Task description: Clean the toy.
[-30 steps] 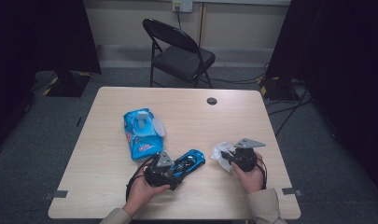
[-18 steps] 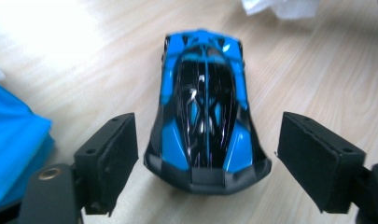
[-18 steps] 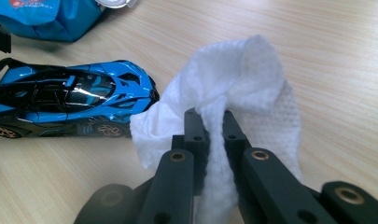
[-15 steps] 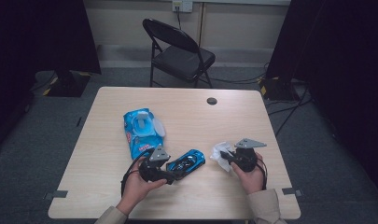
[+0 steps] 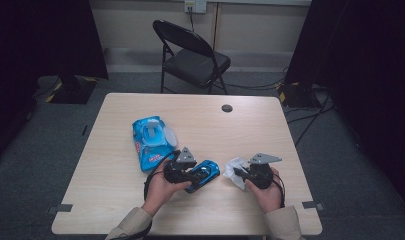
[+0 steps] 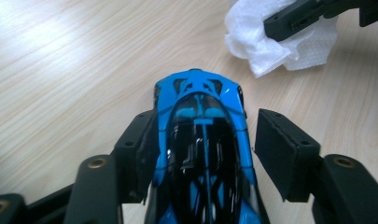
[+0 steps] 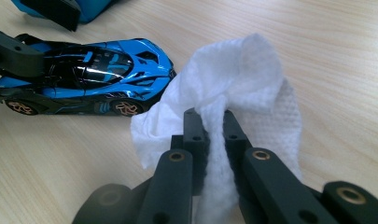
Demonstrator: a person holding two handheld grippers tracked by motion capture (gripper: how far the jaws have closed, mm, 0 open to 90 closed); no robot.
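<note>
Blue toy car (image 6: 203, 140): near table (image 5: 115, 150) front edge | left gripper (image 6: 205, 154): jaws just closing, car between, right pad seemingly apart | right gripper (image 7: 210, 126): clamps white wipe (image 7: 233, 79).

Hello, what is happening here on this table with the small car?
A person works with a gripper in each hand. The left gripper straddles a blue toy car; its jaws have just been closing, one pad at the car's side, the other apart from it. The right gripper is clamped on a white wipe beside the car. A blue wipe pack lies on the table.
</note>
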